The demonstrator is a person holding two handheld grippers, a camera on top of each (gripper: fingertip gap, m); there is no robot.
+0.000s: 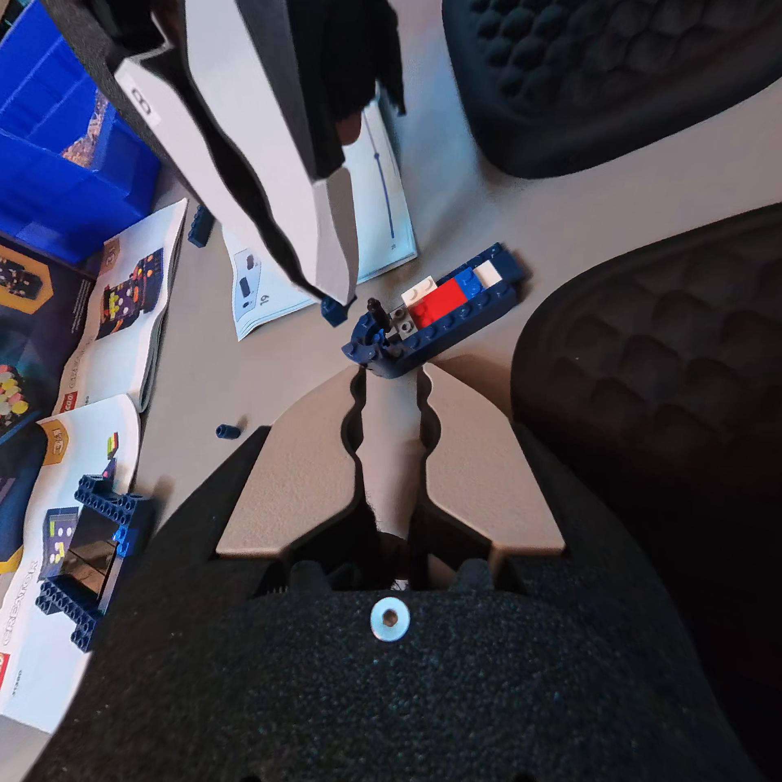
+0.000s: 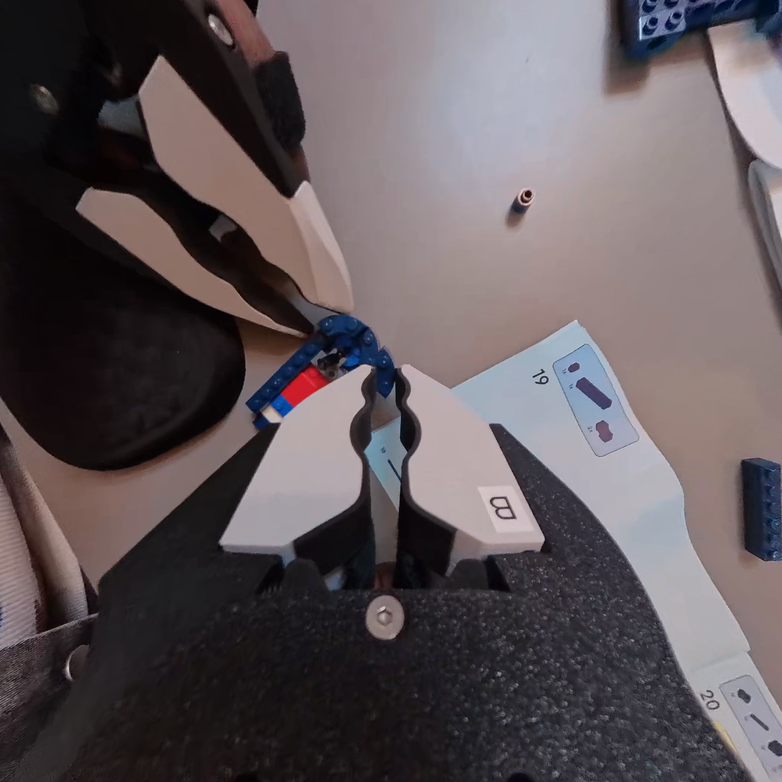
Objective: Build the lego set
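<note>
Grey left tongs (image 1: 391,374) reaching low over the desk (image 1: 275,359), tips closed on the rounded end of one dark-blue brick model (image 1: 461,313) with red, blue and white bricks inside. Right tongs (image 2: 385,374) slanting down from the opposite side, pinching one small dark-blue piece (image 2: 383,383) just beside that same end. Farther out: one loose round stud (image 1: 228,431), one long dark-blue brick (image 2: 761,508), three booklets (image 1: 127,296), one blue bin (image 1: 63,148).
</note>
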